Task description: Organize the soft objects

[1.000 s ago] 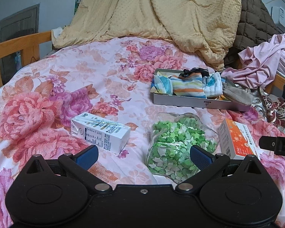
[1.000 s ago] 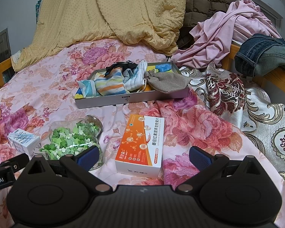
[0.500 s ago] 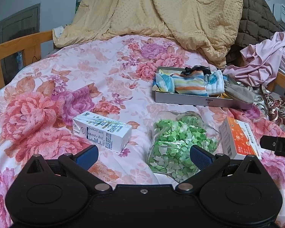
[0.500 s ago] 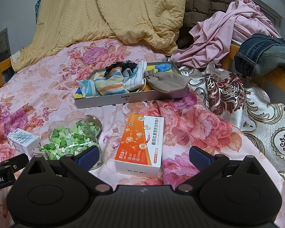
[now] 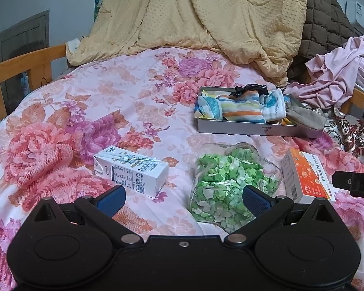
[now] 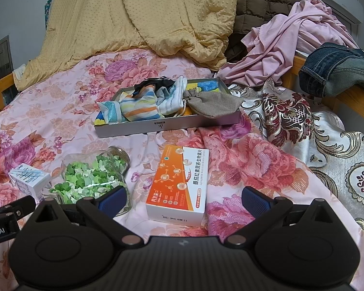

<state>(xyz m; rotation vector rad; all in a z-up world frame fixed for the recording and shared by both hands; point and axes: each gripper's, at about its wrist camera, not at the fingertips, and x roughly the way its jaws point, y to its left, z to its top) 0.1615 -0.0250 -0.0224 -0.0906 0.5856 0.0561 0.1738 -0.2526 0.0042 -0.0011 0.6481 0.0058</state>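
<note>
A shallow grey tray lies on the floral bed and holds several soft items: a striped cloth, white towels and a grey drawstring pouch. My left gripper is open and empty, low over the bed between a milk carton and a glass jar of green paper stars. My right gripper is open and empty, just behind an orange box.
The milk carton, jar and orange box lie in a row in front of the tray. A yellow quilt, pink clothes and jeans are heaped at the back and right. Wooden bed rails border the bed.
The left view has shifted slightly, with the objects sliding a little right and down. The right view is almost unchanged. Both grippers stay open.
</note>
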